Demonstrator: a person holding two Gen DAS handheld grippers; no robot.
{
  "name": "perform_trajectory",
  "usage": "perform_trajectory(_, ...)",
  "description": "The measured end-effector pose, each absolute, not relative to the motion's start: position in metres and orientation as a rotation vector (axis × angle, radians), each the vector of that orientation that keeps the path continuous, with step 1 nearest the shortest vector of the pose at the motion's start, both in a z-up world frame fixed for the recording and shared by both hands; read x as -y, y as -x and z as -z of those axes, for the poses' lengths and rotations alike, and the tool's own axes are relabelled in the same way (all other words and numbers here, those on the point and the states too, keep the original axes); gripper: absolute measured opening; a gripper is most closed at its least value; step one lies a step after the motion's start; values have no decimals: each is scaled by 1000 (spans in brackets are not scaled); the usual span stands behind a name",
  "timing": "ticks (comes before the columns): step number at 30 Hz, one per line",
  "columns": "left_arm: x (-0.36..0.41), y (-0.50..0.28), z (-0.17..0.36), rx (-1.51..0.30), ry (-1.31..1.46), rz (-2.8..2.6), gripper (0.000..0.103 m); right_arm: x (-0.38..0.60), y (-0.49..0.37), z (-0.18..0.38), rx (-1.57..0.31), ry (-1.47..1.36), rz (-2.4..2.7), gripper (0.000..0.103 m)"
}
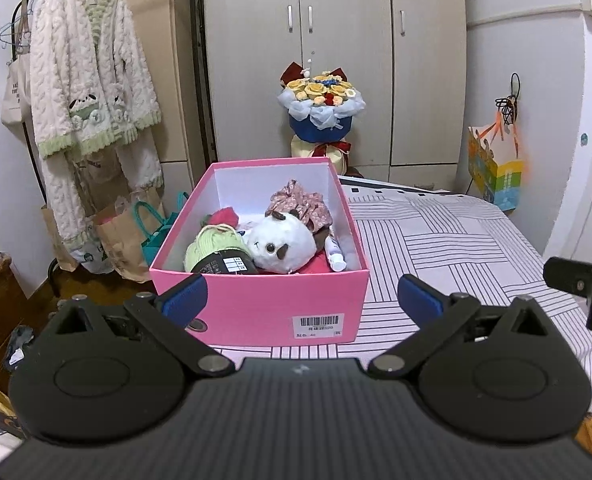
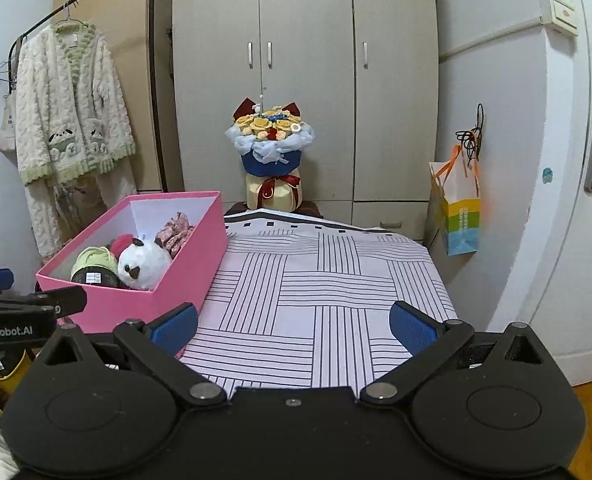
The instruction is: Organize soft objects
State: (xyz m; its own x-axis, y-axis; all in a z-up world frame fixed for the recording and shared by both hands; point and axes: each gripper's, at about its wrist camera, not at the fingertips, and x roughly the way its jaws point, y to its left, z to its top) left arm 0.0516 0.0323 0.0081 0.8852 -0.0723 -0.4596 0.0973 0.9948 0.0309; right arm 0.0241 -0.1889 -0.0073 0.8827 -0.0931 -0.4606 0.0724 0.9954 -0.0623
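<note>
A pink box (image 1: 256,304) stands on the striped table cloth (image 1: 456,248); it also shows at the left of the right wrist view (image 2: 136,300). Inside lie a white plush panda (image 1: 282,244) (image 2: 144,262), a green yarn ball (image 1: 212,246) (image 2: 94,260), a floral fabric piece (image 1: 300,200) (image 2: 176,232), a red soft item (image 1: 224,216) and a white tube (image 1: 334,254). My left gripper (image 1: 302,300) is open and empty, just in front of the box. My right gripper (image 2: 294,326) is open and empty over the cloth, to the right of the box.
A flower bouquet (image 1: 322,112) (image 2: 270,148) stands behind the table against grey wardrobes. A fleece robe (image 1: 92,92) hangs on a rack at left, with paper bags (image 1: 124,232) below. A colourful bag (image 2: 456,208) hangs on the right wall by a door.
</note>
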Motion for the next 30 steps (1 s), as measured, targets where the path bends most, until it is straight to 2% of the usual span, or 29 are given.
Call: perform_trajectory(30, -32, -38, 3, -419, -46, 99, 103, 189, -10, 14, -409, 79, 142, 103)
